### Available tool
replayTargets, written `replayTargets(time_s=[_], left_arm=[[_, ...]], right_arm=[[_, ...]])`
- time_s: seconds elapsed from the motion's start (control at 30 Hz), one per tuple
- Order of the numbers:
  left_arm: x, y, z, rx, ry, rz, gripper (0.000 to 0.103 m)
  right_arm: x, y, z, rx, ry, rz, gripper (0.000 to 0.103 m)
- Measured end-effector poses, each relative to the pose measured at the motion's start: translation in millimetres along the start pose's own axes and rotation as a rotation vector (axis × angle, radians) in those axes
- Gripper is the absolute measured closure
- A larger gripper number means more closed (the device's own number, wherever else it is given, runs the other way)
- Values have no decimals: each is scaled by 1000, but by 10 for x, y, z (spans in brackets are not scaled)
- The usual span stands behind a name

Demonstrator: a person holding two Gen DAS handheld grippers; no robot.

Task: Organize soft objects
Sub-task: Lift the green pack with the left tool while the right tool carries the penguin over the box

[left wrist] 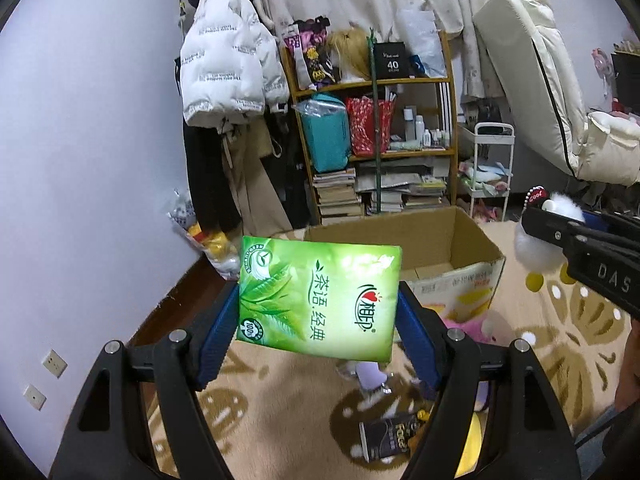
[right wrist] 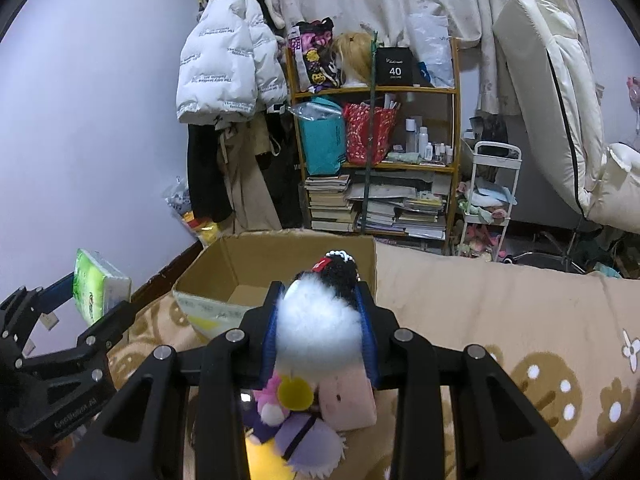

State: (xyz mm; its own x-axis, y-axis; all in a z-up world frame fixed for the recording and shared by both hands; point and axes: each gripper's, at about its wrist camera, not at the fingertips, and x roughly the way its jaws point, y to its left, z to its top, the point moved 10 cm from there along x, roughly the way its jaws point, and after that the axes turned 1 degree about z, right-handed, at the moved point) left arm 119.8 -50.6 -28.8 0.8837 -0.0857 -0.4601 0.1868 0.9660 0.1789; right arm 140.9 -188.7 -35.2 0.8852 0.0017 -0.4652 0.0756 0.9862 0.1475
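A cardboard box [left wrist: 448, 248] stands open on the patterned beige carpet [left wrist: 280, 400], in front of a crowded bookshelf [left wrist: 372, 128]. Soft toys [right wrist: 316, 420] lie on the carpet below the grippers. The left gripper [left wrist: 316, 312] clamps a green tissue pack [left wrist: 320, 300] in the air; the right gripper [right wrist: 320, 320] squeezes a white fluffy plush [right wrist: 316, 328], both near the box.

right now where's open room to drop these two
Cardboard box is mostly bare inside. Carpet right of the box is free. Crowded under the grippers: pink plush, purple toy, dark packet.
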Motion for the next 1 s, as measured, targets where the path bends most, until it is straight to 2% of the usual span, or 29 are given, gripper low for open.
replayTargets(time_s=[0.27, 0.33, 0.4, 0.6, 0.8, 1.0], left_arm=[[114, 43, 368, -34, -41, 11, 29], [156, 97, 522, -22, -58, 58, 29], [206, 105, 628, -28, -56, 38, 29], [340, 251, 948, -51, -92, 51, 29], [521, 267, 1053, -27, -103, 64, 29], [747, 153, 988, 1, -80, 48, 29]], right_arm=[[-41, 10, 440, -4, -90, 19, 67], [8, -25, 530, -3, -89, -1, 67], [65, -41, 605, -4, -90, -2, 67], [218, -96, 821, -25, -115, -29, 67], [379, -143, 1008, 12, -164, -57, 67], [641, -165, 920, 29, -141, -49, 67]])
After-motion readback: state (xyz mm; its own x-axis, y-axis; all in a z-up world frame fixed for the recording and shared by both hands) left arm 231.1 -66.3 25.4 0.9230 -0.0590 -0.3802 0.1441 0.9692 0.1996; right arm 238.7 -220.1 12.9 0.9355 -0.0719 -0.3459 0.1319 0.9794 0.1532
